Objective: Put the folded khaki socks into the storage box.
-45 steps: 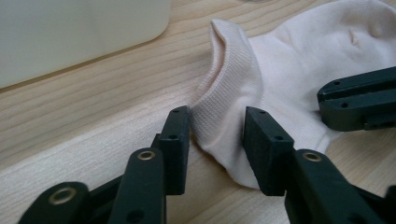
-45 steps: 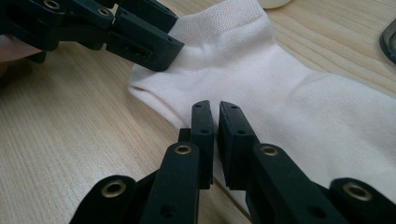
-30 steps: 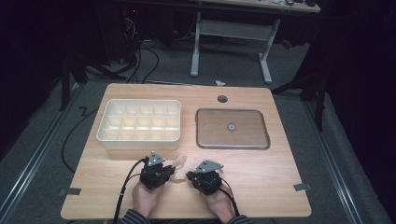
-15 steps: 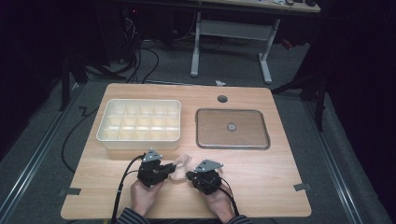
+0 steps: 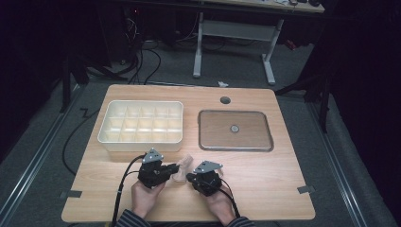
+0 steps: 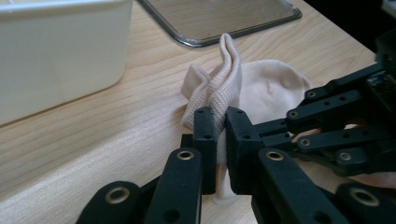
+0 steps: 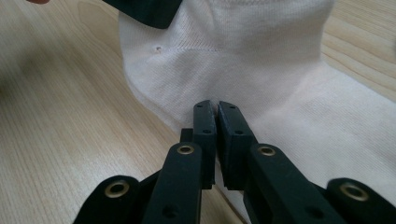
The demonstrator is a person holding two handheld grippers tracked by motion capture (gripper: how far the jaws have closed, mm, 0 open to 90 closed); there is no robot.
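A pale cream sock [image 5: 183, 166] lies bunched on the wooden table [image 5: 265, 189] near its front edge, between my two grippers. My left gripper [image 5: 174, 167] comes in from the left. In the left gripper view the left gripper [image 6: 222, 116] is shut on a folded ribbed edge of the sock [image 6: 266, 86], which stands up above the fingertips. My right gripper [image 5: 190, 177] comes in from the right. In the right gripper view the right gripper [image 7: 216, 108] is shut on a pinch of the sock's [image 7: 243, 56] knit fabric, which lies flat on the wood.
A white box [image 5: 140, 122] with several compartments stands behind the left hand, close to the left gripper. A shallow metal tray [image 5: 235, 147] lies behind the right hand, with a small round thing [image 5: 234, 128] in its middle. A round hole [image 5: 225, 100] is in the tabletop further back.
The left gripper has shifted slightly, and a little more of the sock shows between the two grippers. The right gripper has kept still.
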